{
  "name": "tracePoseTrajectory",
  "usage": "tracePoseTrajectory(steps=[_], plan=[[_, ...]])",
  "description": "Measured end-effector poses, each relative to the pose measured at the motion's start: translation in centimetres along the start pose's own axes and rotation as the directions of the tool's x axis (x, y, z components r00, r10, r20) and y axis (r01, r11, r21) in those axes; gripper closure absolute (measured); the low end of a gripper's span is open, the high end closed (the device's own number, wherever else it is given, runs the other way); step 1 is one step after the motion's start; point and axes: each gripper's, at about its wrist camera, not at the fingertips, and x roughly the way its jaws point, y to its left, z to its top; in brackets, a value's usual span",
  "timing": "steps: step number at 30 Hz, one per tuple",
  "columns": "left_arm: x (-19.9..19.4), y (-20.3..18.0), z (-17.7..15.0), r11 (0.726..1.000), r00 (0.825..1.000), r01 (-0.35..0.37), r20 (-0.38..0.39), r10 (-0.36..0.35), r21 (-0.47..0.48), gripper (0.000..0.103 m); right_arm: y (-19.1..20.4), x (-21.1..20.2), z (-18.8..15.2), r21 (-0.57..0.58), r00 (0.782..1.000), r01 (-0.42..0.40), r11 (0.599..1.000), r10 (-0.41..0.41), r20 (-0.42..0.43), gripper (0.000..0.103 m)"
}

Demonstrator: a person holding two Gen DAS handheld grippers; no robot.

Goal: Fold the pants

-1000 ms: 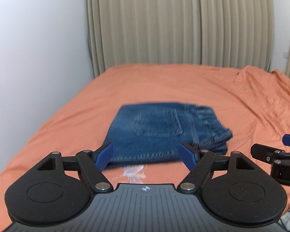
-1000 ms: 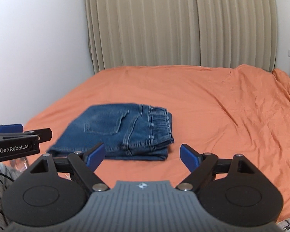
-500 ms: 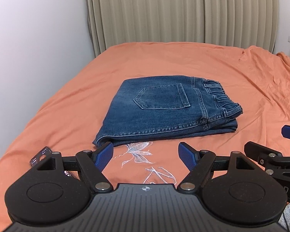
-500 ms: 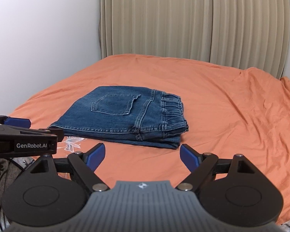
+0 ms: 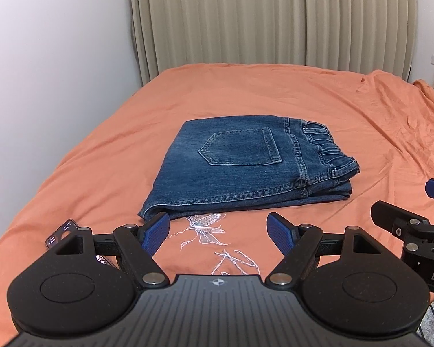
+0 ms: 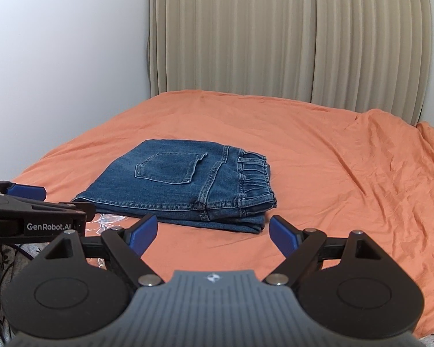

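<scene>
The blue jeans (image 5: 246, 167) lie folded into a flat stack on the orange bed sheet (image 5: 347, 110), back pocket up, elastic waistband to the right. They also show in the right wrist view (image 6: 182, 185). My left gripper (image 5: 218, 232) is open and empty, held just short of the jeans' near edge. My right gripper (image 6: 212, 235) is open and empty, near the jeans' front right corner. Each gripper shows at the edge of the other's view.
A phone (image 5: 61, 231) lies on the sheet by my left gripper's left finger. White embroidery (image 5: 208, 231) marks the sheet in front of the jeans. A white wall (image 5: 58, 72) is on the left and beige curtains (image 5: 275, 20) hang behind the bed.
Both grippers have drawn back and up from the folded jeans, which now lie farther off in both views. The jeans have stayed still.
</scene>
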Motion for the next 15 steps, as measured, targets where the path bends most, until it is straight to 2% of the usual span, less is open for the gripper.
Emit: tracePoseTrajectory(steps=[15], plan=[[-0.37, -0.46, 0.22, 1.000, 1.000, -0.008, 0.006, 0.007, 0.010, 0.014, -0.64, -0.71, 0.21, 0.017, 1.000, -0.007, 1.000, 0.007, 0.024, 0.022]])
